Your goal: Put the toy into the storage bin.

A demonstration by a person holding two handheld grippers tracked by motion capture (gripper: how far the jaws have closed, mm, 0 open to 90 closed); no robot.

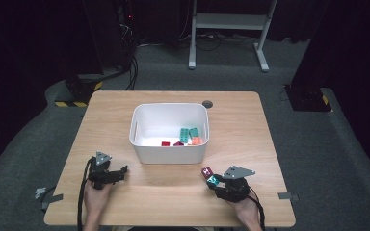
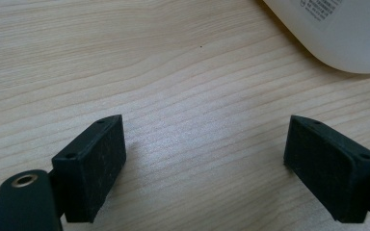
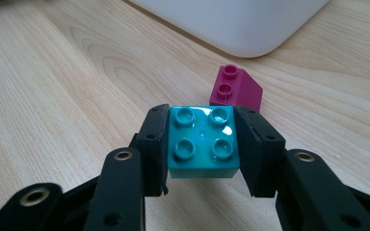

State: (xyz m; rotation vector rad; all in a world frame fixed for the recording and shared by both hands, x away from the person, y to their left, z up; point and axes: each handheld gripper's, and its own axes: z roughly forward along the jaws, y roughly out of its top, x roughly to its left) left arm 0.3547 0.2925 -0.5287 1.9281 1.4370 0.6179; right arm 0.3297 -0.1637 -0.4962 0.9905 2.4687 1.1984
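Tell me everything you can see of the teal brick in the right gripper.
The teal brick is a glossy, plastic-looking square block with four round studs on top, facing the camera in the right gripper view. The right gripper clamps it, one black pad pressed flat on each side. It sits near the table's front edge, short of the white bin, with a magenta sloped brick just beyond it, apart.

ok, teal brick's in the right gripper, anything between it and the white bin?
Only the magenta sloped brick, on the table just ahead of the teal brick held by the right gripper; beyond it stands the white bin.
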